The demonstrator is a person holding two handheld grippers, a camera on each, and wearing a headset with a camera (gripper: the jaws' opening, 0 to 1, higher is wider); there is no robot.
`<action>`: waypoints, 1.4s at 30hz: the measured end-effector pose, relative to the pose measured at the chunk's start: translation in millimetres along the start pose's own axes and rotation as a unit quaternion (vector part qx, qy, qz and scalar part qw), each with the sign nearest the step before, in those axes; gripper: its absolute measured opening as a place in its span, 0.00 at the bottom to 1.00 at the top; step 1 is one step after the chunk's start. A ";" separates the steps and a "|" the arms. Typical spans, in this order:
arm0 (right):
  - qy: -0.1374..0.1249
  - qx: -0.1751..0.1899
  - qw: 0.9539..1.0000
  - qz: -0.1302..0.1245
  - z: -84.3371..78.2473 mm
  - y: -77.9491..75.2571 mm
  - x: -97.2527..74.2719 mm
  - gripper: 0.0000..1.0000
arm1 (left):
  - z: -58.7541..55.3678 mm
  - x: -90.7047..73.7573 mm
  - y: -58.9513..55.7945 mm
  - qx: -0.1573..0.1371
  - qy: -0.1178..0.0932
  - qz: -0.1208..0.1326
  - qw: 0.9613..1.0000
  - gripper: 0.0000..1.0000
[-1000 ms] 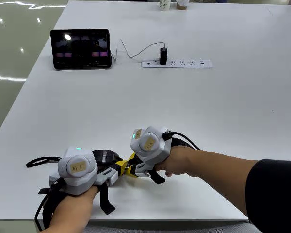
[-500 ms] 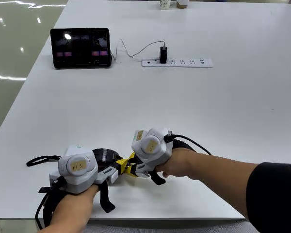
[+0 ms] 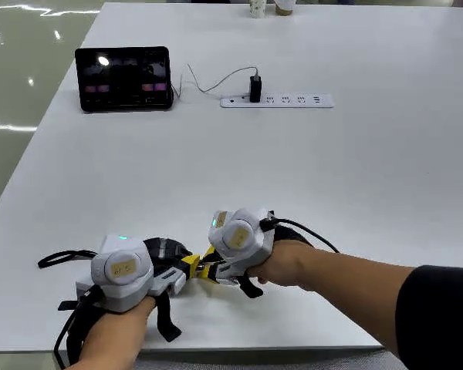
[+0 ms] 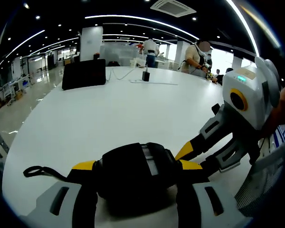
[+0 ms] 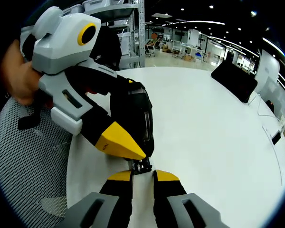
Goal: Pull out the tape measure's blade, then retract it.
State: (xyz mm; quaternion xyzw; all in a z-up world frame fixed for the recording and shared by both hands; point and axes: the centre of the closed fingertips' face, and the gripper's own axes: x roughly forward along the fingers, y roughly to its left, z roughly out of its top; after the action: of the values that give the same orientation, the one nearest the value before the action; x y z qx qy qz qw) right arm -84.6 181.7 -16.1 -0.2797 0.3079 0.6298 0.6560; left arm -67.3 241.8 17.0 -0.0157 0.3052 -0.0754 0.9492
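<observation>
One rounded black tape measure [image 4: 135, 183] sits clamped in the left tool [image 4: 136, 166].

Tape measure [image 3: 168, 250] at near edge; table [image 3: 332, 177] open beyond, to tablet [image 3: 123, 77], power strip [image 3: 285, 100].

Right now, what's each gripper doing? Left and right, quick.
Left gripper: closed on the tape measure, holding its black case.
Right gripper: closed on the blade tip, right at the case.
</observation>
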 end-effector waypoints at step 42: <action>-0.014 0.105 0.989 -0.102 -113.9 -9.5 -132.0 0.27 | -37.0 -37.5 39.1 0.013 0.095 -0.107 0.990 0.79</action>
State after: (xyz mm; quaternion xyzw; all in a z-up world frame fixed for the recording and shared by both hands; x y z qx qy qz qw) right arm -83.3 8.8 9.0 -0.2300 0.3331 0.5278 0.7467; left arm -113.6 286.7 5.6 -0.0284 0.3897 -0.1820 0.9023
